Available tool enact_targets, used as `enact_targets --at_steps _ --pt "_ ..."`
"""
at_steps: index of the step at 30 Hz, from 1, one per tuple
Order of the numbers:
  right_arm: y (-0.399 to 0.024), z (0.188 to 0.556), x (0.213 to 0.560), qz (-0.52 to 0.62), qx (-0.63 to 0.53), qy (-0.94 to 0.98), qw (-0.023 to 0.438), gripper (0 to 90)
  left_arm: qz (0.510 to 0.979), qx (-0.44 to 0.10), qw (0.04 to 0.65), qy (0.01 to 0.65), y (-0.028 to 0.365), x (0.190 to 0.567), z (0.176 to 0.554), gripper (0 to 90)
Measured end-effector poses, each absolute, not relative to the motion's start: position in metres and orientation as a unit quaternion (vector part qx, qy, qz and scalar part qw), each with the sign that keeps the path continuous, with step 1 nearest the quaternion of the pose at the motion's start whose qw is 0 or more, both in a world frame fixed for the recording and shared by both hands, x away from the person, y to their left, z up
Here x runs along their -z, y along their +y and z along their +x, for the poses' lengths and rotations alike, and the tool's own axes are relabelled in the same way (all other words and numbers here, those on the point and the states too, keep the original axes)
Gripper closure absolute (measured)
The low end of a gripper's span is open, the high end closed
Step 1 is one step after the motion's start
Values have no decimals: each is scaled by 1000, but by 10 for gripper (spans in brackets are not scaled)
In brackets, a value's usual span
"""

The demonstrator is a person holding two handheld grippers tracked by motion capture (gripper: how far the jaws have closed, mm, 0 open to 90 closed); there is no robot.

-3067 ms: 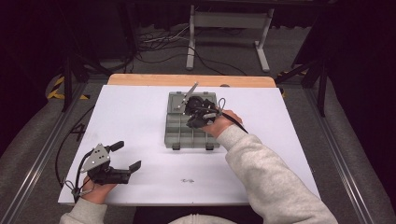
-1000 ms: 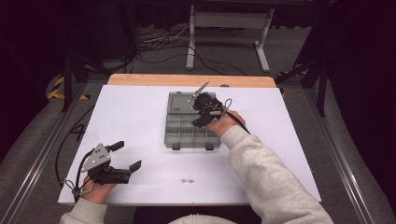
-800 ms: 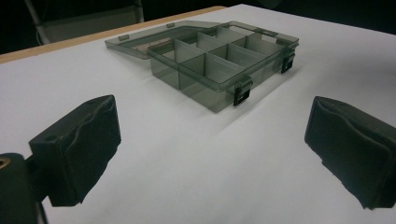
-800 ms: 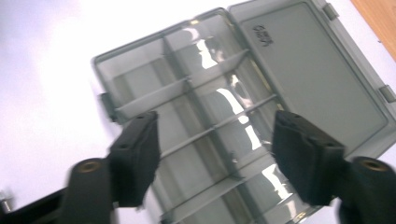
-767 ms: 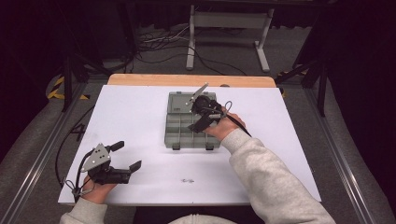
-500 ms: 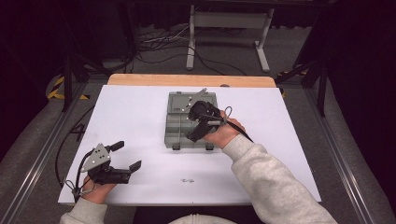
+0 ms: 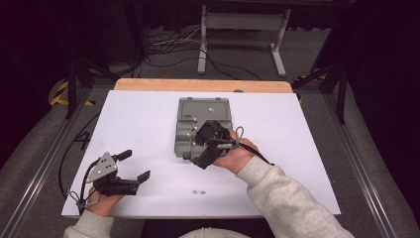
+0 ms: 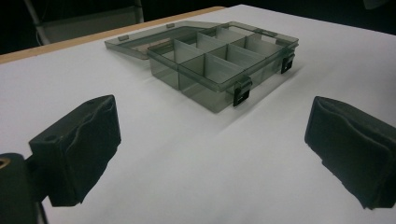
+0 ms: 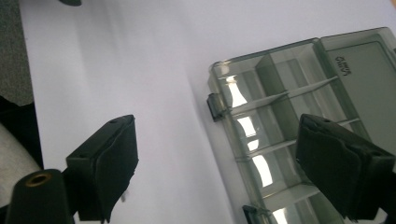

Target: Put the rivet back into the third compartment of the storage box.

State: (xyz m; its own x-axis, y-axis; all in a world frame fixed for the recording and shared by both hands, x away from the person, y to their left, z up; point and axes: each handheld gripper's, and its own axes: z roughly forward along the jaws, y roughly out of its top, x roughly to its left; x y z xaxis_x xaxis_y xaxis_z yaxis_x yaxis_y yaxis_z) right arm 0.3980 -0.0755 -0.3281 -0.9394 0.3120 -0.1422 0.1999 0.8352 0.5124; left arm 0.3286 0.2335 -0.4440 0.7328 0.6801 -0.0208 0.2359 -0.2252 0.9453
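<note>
Box (image 7: 204, 126) sits mid-worktop (image 7: 138, 119), smoky grey, lid laid flat behind its empty compartments. Right gripper (image 7: 200, 159) hangs over the box's near edge, fingers (image 9: 109, 168) wide, holding nothing. Left gripper (image 7: 133, 166) rests by the near left corner, well apart from the box, fingers (image 8: 77, 147) wide too.

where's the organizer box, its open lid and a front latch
organizer box (image 8: 219, 70): left gripper view, on a divider between compartments
open lid (image 7: 205, 106): high view, on its flat inner face, lying back on the table
front latch (image 8: 242, 89): left gripper view, on the nearer clip's face
</note>
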Motion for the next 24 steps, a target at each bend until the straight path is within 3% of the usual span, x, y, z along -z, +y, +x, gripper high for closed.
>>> enact_targets --at_steps 24 --pt "-66 365 366 99 -246 959 99 141 755 -204 545 303 233 444 328 41"
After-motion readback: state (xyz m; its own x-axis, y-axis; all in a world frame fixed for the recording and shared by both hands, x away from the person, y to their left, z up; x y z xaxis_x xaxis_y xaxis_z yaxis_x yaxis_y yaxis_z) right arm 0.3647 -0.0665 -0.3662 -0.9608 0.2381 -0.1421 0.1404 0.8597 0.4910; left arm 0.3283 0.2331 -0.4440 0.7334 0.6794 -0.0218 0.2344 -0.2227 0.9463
